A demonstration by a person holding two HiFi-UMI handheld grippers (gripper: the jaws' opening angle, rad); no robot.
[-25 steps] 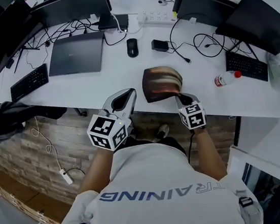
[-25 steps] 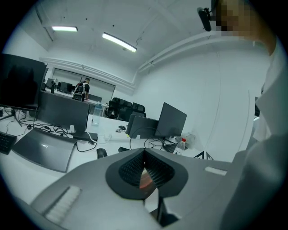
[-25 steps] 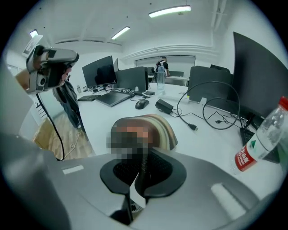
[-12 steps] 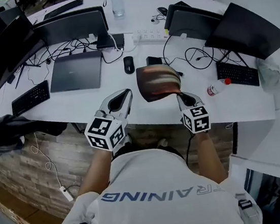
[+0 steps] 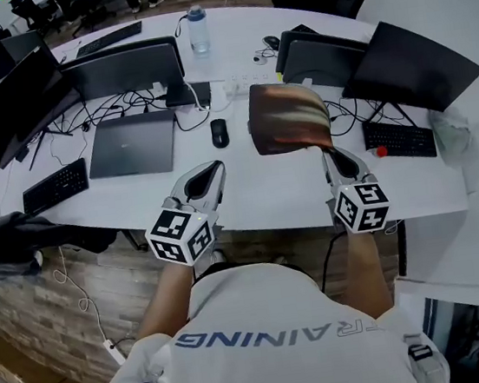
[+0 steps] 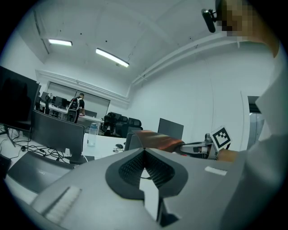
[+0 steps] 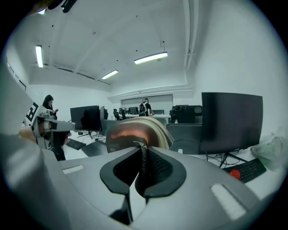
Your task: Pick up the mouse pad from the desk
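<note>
The mouse pad (image 5: 287, 119), brown and orange with a dark edge, hangs curled in the air above the white desk (image 5: 257, 194). My right gripper (image 5: 327, 154) is shut on its near edge; in the right gripper view the pad (image 7: 135, 130) bends away from the closed right gripper (image 7: 143, 149). My left gripper (image 5: 214, 172) hovers over the desk's front edge to the left of the pad, shut with nothing in it. In the left gripper view, beyond the left gripper (image 6: 144, 152), the pad (image 6: 157, 139) and the right gripper (image 6: 198, 147) show on the right.
A black computer mouse (image 5: 219, 132) and a grey laptop (image 5: 137, 143) lie on the desk behind my left gripper. Black keyboards (image 5: 53, 174) (image 5: 399, 139) sit at either end. Several dark monitors, cables and a water bottle (image 5: 197, 27) line the back. A red-capped bottle (image 5: 380, 151) lies near the right keyboard.
The right gripper has risen with the mouse pad, which lay at the desk's front edge and now hangs above the desk. The left gripper has risen a little.
</note>
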